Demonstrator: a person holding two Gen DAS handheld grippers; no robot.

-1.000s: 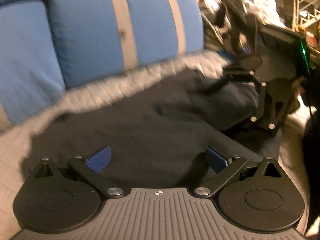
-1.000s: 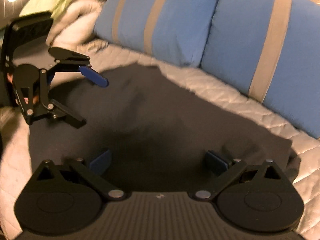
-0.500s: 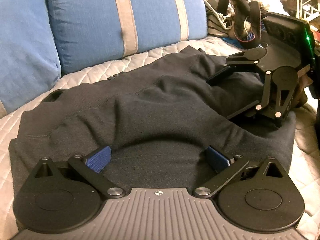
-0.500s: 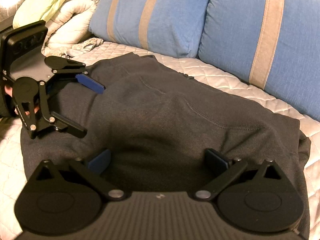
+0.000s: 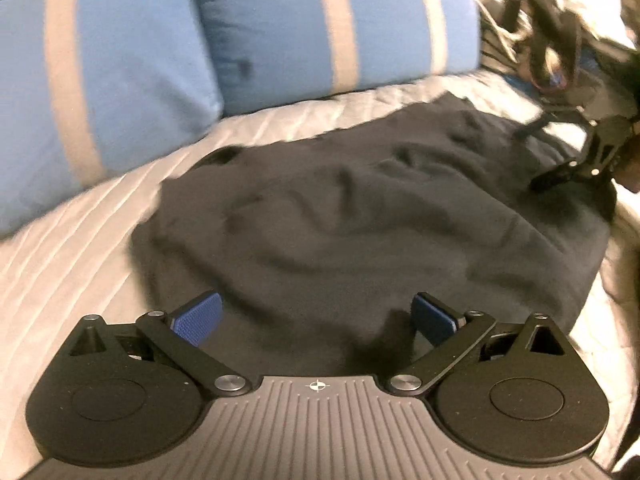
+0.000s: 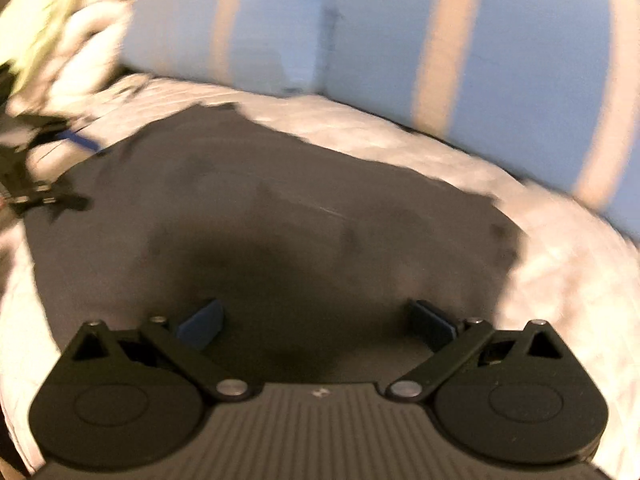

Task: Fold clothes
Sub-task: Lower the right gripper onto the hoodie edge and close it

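Left wrist: quilt (image 5: 72, 248), striped pillows (image 5: 320, 24).

your quilt (image 5: 72, 248) lies bare along its left edge; pillows (image 5: 280, 28) block the back, seemingly clutter (image 5: 540, 20) far right.

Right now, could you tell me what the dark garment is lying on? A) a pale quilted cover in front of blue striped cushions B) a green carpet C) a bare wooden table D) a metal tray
A: the dark garment lies spread on the pale quilted cover, with the blue striped cushions right behind it.
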